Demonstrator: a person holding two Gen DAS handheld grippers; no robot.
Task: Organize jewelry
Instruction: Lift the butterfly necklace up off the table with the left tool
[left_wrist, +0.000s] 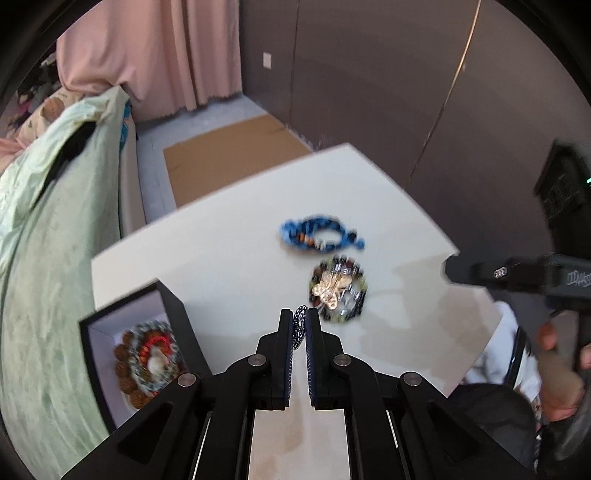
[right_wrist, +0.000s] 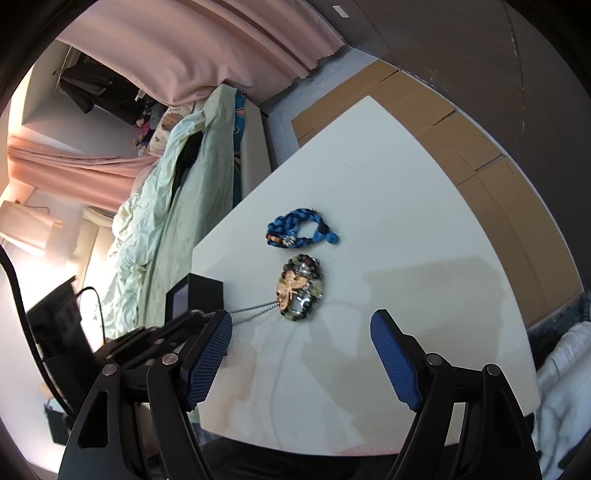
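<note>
My left gripper (left_wrist: 300, 321) is shut on a silver chain (left_wrist: 299, 326), held above the white table (left_wrist: 221, 251). The chain (right_wrist: 255, 308) runs from a gold butterfly pendant (right_wrist: 290, 288) that lies on a dark beaded bracelet (right_wrist: 304, 291); both also show in the left wrist view (left_wrist: 334, 290). A blue braided bracelet (left_wrist: 319, 236) (right_wrist: 299, 230) lies just beyond. A black jewelry box (left_wrist: 136, 347) (right_wrist: 194, 295) with several bead bracelets (left_wrist: 147, 362) inside stands at the left. My right gripper (right_wrist: 301, 332) is open and empty above the table, short of the pendant.
A bed with a pale green quilt (left_wrist: 48, 258) (right_wrist: 166, 206) runs along the table's left side. Cardboard sheets (left_wrist: 229, 147) (right_wrist: 480, 147) lie on the floor beyond the table. A dark wall (left_wrist: 369, 74) stands behind. The right gripper's body (left_wrist: 535, 275) shows at the right edge.
</note>
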